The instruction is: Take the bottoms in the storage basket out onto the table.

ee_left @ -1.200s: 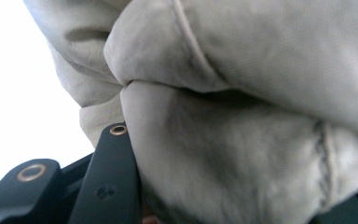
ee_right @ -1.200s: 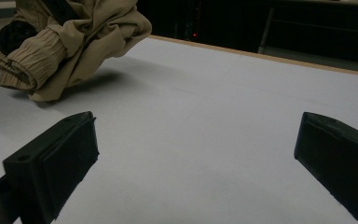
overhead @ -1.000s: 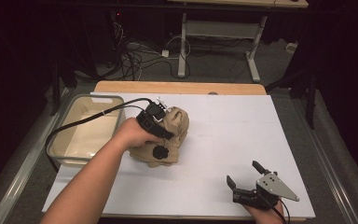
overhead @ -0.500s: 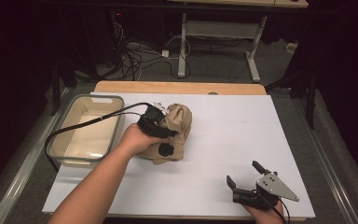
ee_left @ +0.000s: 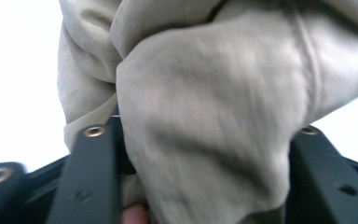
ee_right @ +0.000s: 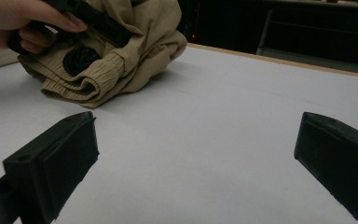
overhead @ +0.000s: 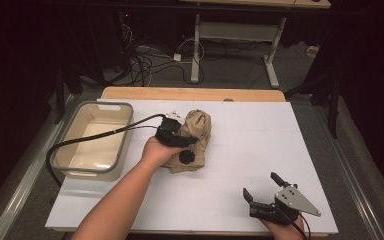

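Observation:
A crumpled beige garment [overhead: 200, 127] with a black round button [overhead: 186, 157] lies mid-table. My left gripper [overhead: 190, 136], held from the garment's left, has its jaws in the fabric. In the left gripper view a fold of the garment [ee_left: 205, 93] bulges between the jaws of the left gripper [ee_left: 203, 140], which have just been opening and now stand apart around it. My right gripper [overhead: 260, 184] rests near the front right edge, open and empty. In the right gripper view the right gripper [ee_right: 196, 144] faces the garment [ee_right: 135, 51] across bare table.
A translucent grey-rimmed bin [overhead: 126, 132] stands at the left of the white table cover [overhead: 260, 135]. The left gripper's black cable [overhead: 95, 137] runs across the bin. A wooden table edge [overhead: 195, 93] lies at the back, with dark floor, cables and a desk frame beyond.
The left hand has sunk a little with the garment, which now lies lower on the table. The right gripper has kept still.

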The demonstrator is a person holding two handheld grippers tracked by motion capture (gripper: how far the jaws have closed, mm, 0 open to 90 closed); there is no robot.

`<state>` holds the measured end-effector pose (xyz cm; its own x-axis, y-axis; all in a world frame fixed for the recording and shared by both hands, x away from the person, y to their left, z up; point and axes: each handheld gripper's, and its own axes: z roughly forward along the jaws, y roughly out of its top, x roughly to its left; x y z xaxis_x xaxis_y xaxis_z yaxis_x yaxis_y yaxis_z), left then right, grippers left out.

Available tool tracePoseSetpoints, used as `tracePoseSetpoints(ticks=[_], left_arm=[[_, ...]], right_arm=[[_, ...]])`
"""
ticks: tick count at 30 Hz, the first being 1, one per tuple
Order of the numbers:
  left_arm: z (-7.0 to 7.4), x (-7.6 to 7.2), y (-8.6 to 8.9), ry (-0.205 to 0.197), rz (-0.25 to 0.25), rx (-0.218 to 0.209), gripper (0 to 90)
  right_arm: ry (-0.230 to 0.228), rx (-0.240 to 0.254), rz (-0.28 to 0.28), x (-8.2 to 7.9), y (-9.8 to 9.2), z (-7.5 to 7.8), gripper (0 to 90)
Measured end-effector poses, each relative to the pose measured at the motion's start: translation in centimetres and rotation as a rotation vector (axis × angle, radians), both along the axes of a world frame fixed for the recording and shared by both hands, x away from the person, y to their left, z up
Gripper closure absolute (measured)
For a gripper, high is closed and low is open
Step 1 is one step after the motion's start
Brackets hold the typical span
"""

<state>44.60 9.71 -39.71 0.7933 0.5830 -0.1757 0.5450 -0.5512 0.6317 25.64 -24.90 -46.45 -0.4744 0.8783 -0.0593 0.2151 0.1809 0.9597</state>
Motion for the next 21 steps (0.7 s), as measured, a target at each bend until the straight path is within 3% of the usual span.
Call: tracePoseSetpoints(ticks=[7,11,16,19,21], left_arm=[[-1.7,0.6,-0.8,-0.042,0.048,-0.076,28.5],[-2.8,1.3,-1.1,-0.042,0.077,-0.117,20.6],[-3.9,1.8,-1.4,-0.071,0.094,-0.136,11.1],[-4.6,2.2,-1.6,-0.057,0.101,-0.142,5.1],[-4.9,2.3,-1.6,-0.071,0.104,-0.138,1.1]], right_arm=[[-0.001,-0.002,0.001,0.0,0.1,0.0,0.5],[-0.001,0.001,0.000,0.0,0.0,0.0,0.5],[-0.003,0.003,-0.004,-0.1,0.0,0.0,0.5],[-0.002,0.001,-0.005,-0.1,0.0,0.0,0.5],[-0.003,0.003,-0.008,-0.1,0.0,0.0,0.5]])
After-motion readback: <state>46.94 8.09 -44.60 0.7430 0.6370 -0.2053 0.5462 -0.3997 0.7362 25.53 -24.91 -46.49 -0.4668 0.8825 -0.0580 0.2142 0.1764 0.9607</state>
